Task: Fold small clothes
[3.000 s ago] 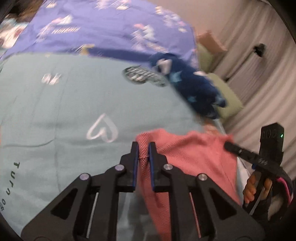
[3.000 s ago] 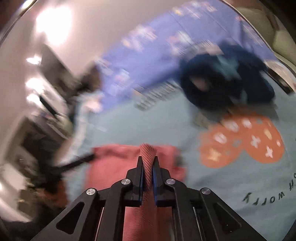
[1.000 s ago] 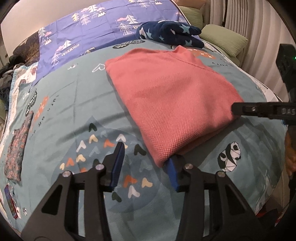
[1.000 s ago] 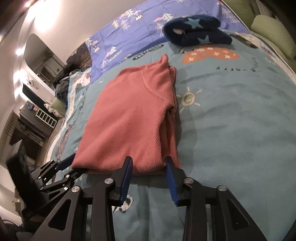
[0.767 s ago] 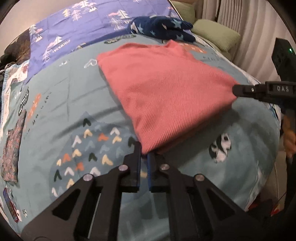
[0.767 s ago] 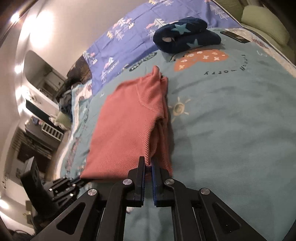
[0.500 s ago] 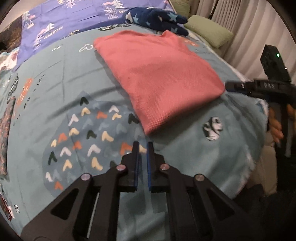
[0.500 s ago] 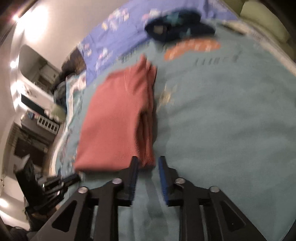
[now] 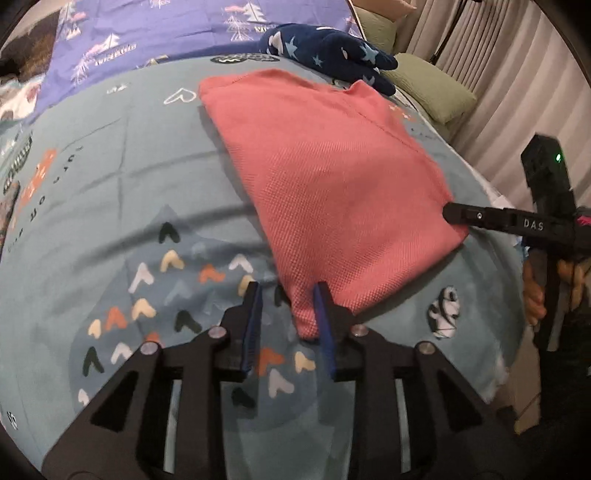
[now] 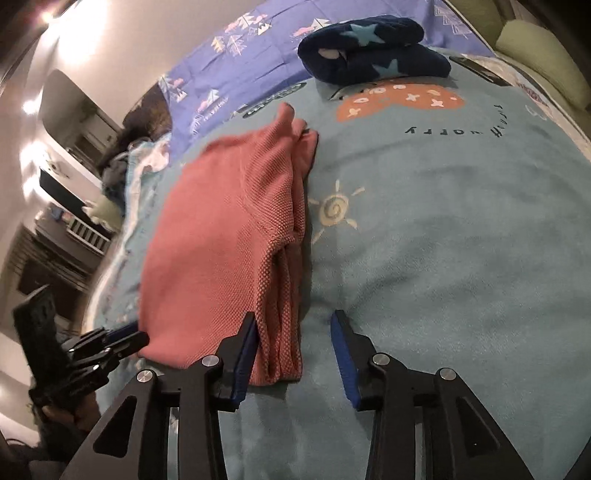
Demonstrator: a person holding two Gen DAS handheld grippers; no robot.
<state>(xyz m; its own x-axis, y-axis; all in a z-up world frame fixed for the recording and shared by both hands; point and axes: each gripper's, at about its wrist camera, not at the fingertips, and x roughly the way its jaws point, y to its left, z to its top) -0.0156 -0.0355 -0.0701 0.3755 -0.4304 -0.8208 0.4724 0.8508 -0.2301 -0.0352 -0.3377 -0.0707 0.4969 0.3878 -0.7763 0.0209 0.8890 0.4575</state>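
folded salmon-pink knit garment (image 9: 332, 177) lies flat on the teal printed bedspread (image 9: 110, 166). left gripper (image 9: 288, 325) and right gripper (image 10: 295, 350) each straddle a near corner, jaws just reopened, pressing nothing; likely lining up another fold.

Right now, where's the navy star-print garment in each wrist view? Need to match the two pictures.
Left wrist: navy star-print garment at top, right of centre, just beyond the far corner of the folded pink sweater.
Right wrist: the garment at top, right of centre, well beyond the sweater, beside an orange patch on the blanket.
Shared landmark: the purple tree-print sheet, left of the garment in both.
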